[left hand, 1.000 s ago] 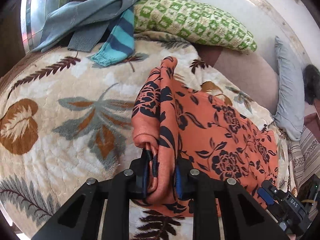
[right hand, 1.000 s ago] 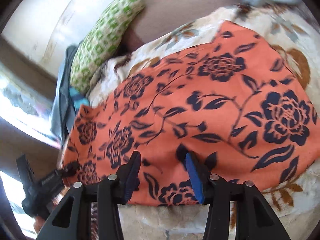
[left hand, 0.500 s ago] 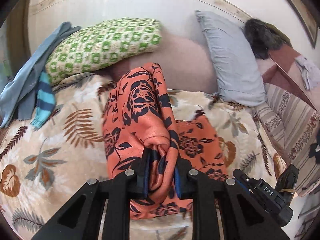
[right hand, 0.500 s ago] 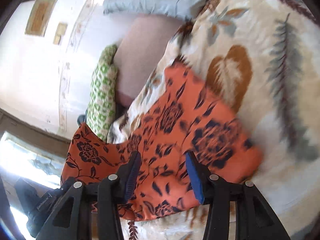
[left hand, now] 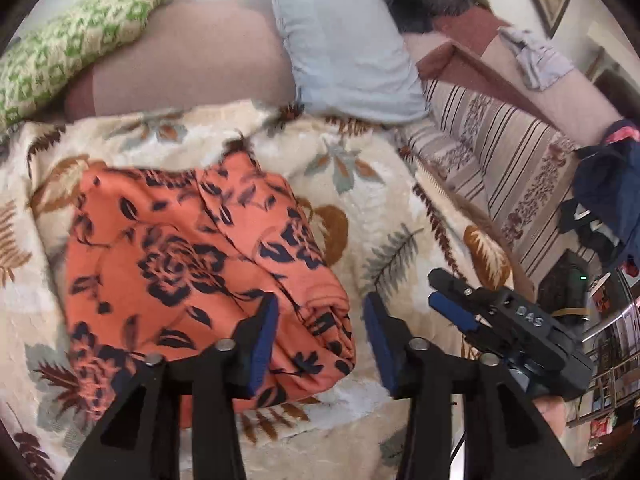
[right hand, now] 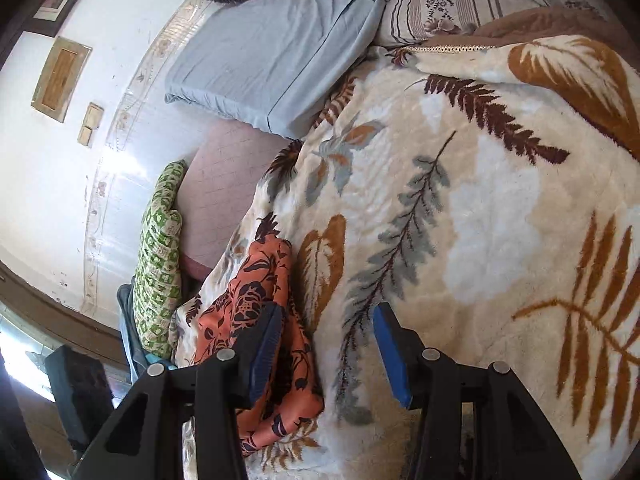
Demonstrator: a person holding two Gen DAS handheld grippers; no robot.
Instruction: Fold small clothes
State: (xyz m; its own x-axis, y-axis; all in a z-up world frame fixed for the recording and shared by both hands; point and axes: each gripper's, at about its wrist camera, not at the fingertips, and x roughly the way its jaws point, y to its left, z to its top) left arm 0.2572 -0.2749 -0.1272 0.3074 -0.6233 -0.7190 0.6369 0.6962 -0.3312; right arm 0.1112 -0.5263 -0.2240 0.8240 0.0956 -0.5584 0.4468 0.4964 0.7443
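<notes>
Our left gripper [left hand: 320, 344] with jaws just opened off the folded orange floral garment [left hand: 192, 276] lying on the leaf-print blanket [left hand: 384, 200], our right gripper [right hand: 324, 356] parted and empty beside it, grey pillow [left hand: 344, 40] beyond

Counted: one orange floral garment [left hand: 192, 264] at 9 o'clock; one leaf-print blanket [right hand: 480, 208]; three pillows, green-patterned [left hand: 68, 52], grey-blue [left hand: 344, 48], striped [left hand: 496, 152]; two grippers [left hand: 318, 338] [right hand: 326, 354].
</notes>
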